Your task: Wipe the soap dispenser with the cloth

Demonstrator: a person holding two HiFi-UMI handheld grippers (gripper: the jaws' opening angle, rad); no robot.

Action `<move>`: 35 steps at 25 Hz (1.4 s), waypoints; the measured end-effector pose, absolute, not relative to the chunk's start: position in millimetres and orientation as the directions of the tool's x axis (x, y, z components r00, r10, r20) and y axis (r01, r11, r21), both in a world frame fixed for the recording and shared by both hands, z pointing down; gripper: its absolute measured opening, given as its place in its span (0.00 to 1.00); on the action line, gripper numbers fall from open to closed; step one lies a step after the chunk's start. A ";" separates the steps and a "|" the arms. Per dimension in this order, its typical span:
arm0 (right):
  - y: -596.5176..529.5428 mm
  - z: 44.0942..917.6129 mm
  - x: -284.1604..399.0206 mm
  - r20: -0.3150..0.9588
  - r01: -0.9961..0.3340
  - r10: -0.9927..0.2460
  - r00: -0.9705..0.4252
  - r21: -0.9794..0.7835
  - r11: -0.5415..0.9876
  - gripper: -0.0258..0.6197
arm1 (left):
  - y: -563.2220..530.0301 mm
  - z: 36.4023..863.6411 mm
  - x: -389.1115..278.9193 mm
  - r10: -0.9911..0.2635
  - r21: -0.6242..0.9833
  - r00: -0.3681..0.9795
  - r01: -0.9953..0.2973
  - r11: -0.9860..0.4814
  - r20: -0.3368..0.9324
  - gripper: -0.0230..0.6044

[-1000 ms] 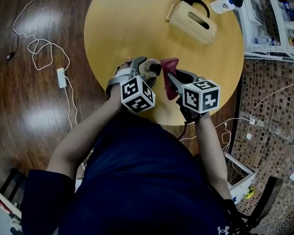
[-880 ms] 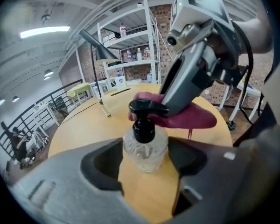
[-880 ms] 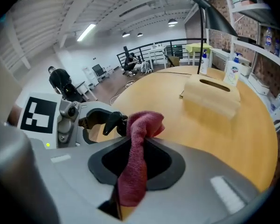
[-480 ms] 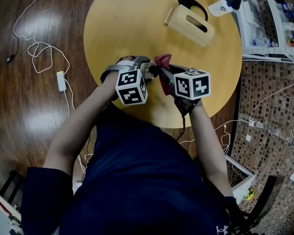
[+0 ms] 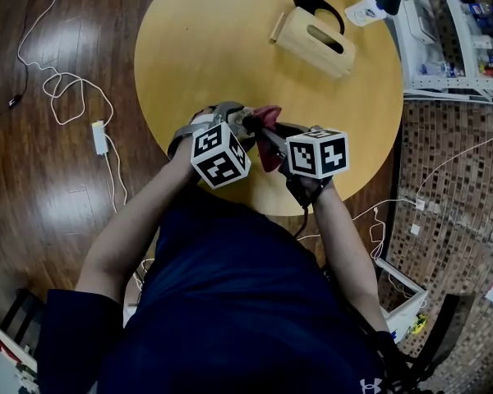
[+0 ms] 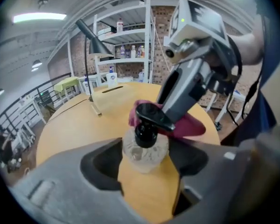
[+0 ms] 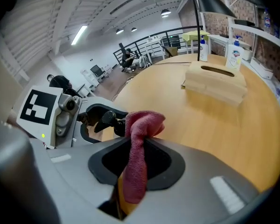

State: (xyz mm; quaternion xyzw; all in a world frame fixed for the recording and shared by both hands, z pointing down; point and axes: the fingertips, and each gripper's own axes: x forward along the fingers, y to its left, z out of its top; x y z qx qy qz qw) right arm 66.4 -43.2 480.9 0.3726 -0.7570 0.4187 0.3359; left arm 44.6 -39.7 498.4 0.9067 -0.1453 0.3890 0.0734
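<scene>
Soap dispenser (image 5: pixel 246 123), seen from the head view, is at the near edge of the round table (image 5: pixel 214 48), just in front of the person. The left gripper (image 5: pixel 238 115) and the right gripper (image 5: pixel 264 135) meet over it. The red cloth (image 5: pixel 269 114) is bunched against its right side. Working this close to the body probably gives both hands steadier control.

In the left gripper view, the clear bottle stands upright between the jaws, which are fairly wide and pressed on its rounded body. They have just been closing a little on it. Its black pump head (image 6: pixel 151 115) points to the right, toward the cloth behind it. Gripping low on the body leaves the neck and pump bare for wiping, and it braces the bottle against the push of the other hand.

In the right gripper view, the jaws are nearly together and pinch the cloth. Its upper fold sticks out past the tips, right beside the pump, and its tail hangs down between the jaws. That protruding wad looks like the working face. A wooden box (image 7: pixel 214 83) sits well apart, farther back on the table.
</scene>
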 end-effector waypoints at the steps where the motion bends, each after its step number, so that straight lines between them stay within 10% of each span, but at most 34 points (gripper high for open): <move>1: -48.7 479.7 67.6 0.817 -0.848 -0.292 -0.497 -0.385 0.366 0.17 | -39.4 499.5 43.5 -0.190 0.001 0.653 -0.280 -0.960 0.734 0.53; 8: -70.7 479.7 66.6 0.815 -0.858 -0.319 -0.485 -0.372 0.355 0.17 | -38.5 501.4 44.9 -0.047 -0.023 0.642 -0.046 -0.999 0.766 0.53; 15: -40.7 481.8 68.4 0.813 -0.856 -0.300 -0.499 -0.407 0.320 0.17 | -35.3 508.0 36.9 -0.210 -0.014 0.590 -0.319 -0.948 0.780 0.53; 25: -65.9 482.4 72.1 0.825 -0.863 -0.304 -0.477 -0.373 0.341 0.17 | -35.2 512.7 37.0 -0.098 -0.071 0.615 -0.069 -0.995 0.783 0.51; 35: -28.2 482.7 74.5 0.800 -0.846 -0.287 -0.526 -0.461 0.267 0.16 | -23.0 512.9 46.0 -0.177 -0.059 0.619 -0.206 -0.977 0.765 0.55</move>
